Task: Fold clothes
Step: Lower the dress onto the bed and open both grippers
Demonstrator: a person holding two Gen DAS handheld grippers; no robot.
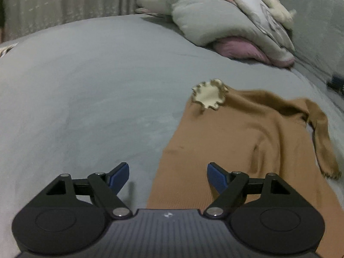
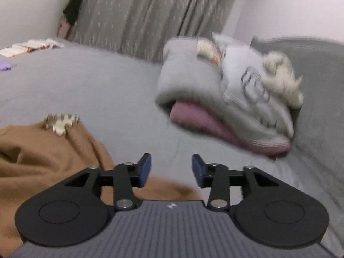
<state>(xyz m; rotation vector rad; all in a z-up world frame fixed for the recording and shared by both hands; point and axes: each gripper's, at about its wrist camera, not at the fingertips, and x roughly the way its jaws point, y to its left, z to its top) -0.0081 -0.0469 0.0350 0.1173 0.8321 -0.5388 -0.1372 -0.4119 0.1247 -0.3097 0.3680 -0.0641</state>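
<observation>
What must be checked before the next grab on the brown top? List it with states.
1. Left gripper open, nothing held: ok.
2. Right gripper open, nothing held: ok.
3. Brown top lying flat on the grey bed: not ok, its sleeve is bunched and creased.
4. Cream frilled collar visible: ok.
5. Pile of bedding apart from the top: ok.
6. Hem edge nearest the grippers: cannot tell, hidden.

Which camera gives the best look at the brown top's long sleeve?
The left wrist view: the brown top lies spread there, its sleeve visible down to the frilled cuff. The right wrist view shows only a bunched part of the top beside the open right tool.
</observation>
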